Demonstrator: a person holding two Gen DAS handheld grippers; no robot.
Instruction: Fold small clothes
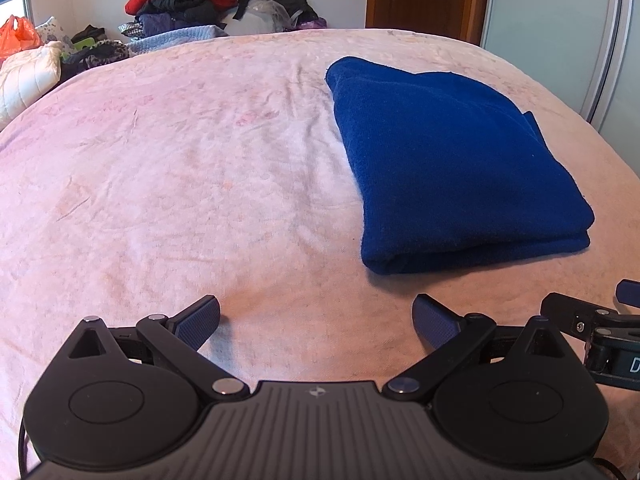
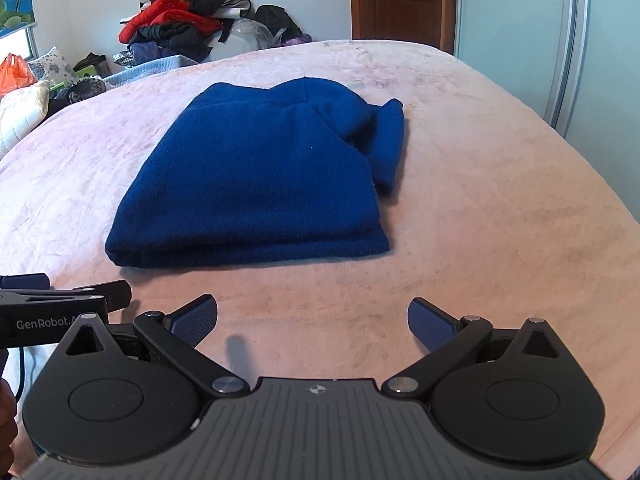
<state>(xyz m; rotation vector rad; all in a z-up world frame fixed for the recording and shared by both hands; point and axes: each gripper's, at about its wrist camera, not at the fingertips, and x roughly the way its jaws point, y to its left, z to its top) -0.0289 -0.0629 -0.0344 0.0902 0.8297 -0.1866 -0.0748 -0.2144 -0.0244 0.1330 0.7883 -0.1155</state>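
A blue knit garment is lying folded on a pink blanket covering the bed. Its long side is running from near the grippers toward the far end of the bed, and its thick folded edge is facing the grippers. The left gripper and the right gripper are both hanging over the blanket just in front of it, fingers wide apart, holding nothing. A heap of clothes is sitting by the far wall, beside a brown door.
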